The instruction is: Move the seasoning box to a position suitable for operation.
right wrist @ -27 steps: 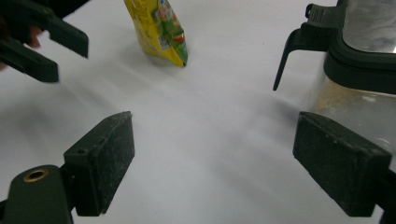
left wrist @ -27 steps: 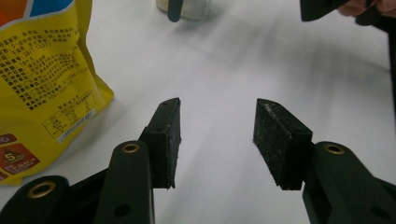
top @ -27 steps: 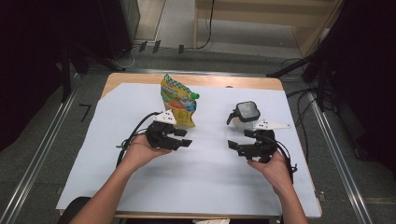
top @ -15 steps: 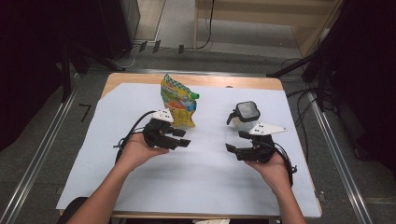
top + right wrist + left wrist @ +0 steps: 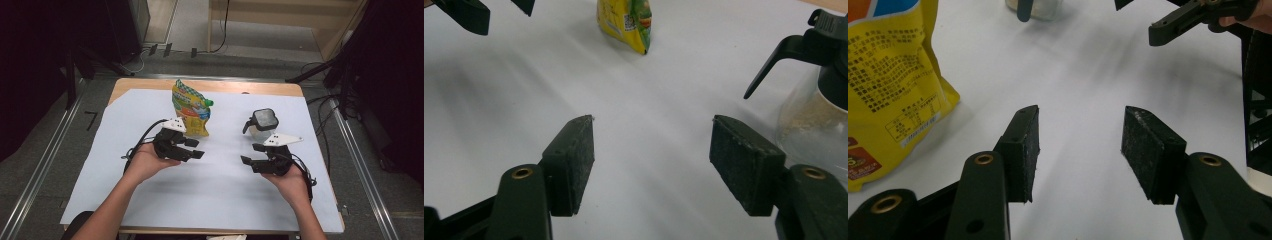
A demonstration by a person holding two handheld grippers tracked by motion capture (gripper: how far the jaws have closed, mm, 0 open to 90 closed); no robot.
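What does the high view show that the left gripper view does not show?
High view alone: the whole pouch with its green cap, the jar's lid, both hands, the table's wooden edge.
Left gripper view alone: the left tool close up, jaws apart with nothing between, and fine print on the pouch back.
Both: pouch, jar, right tool, white sheet.

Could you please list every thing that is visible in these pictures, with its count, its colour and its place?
pouch: one, yellow with green and orange print and a green cap, standing at the far middle of the sheet.
jar: one, clear with a black lid and handle, pale powder inside, far right of the sheet.
sheet: one, white, covering the table.
table: one, wooden, far edge visible.
left gripper: one, black, jaws open with nothing between them, just in front of the pouch.
right gripper: one, black, jaws open with nothing between them, just in front of the jar.
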